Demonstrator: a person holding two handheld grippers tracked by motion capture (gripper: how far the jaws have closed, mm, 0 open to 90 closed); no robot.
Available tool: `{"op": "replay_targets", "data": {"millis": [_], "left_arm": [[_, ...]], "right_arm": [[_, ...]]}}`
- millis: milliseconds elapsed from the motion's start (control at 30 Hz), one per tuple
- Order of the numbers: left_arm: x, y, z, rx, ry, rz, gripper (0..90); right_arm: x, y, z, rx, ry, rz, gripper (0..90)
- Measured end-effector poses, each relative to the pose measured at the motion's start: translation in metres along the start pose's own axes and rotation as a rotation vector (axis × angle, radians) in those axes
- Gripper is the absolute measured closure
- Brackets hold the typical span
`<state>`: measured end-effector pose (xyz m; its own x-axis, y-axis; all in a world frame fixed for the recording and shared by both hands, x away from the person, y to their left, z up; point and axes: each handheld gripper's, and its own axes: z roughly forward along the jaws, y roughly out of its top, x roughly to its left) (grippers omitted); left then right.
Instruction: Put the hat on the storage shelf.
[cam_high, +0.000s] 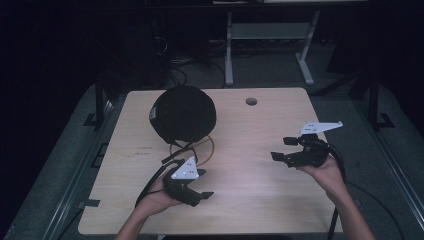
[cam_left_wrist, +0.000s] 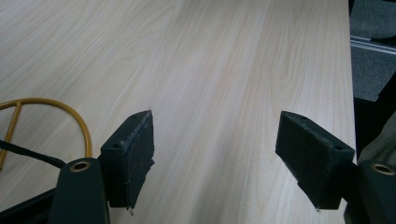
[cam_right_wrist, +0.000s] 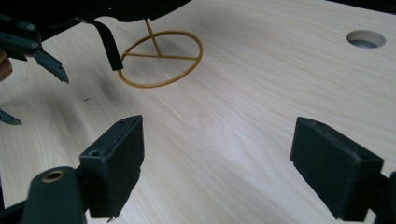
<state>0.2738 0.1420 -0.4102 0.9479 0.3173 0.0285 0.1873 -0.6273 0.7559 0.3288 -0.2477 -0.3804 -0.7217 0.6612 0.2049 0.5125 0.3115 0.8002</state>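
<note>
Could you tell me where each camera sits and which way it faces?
High view: above the person's side, looking forward and down on the table; shows the black hat on its gold stand, both forearms, left tool, right tool.
Left gripper view: rides the left tool, looking along open jaws across bare tabletop.
Right gripper view: rides the right tool, facing the stand, open jaws low.
Shared: both gripper views show the stand's ring.
</note>
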Motion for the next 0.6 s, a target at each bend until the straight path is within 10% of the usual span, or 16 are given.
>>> {"op": "replay_targets", "data": {"millis": [600], "left_arm": [[-0.004, 0.003, 0.004, 0.001, -0.009, 0.008, 26.7]], "right_arm": [[0.006, -0.03, -0.01, 0.051, -0.005, 0.011, 16.3]]}}
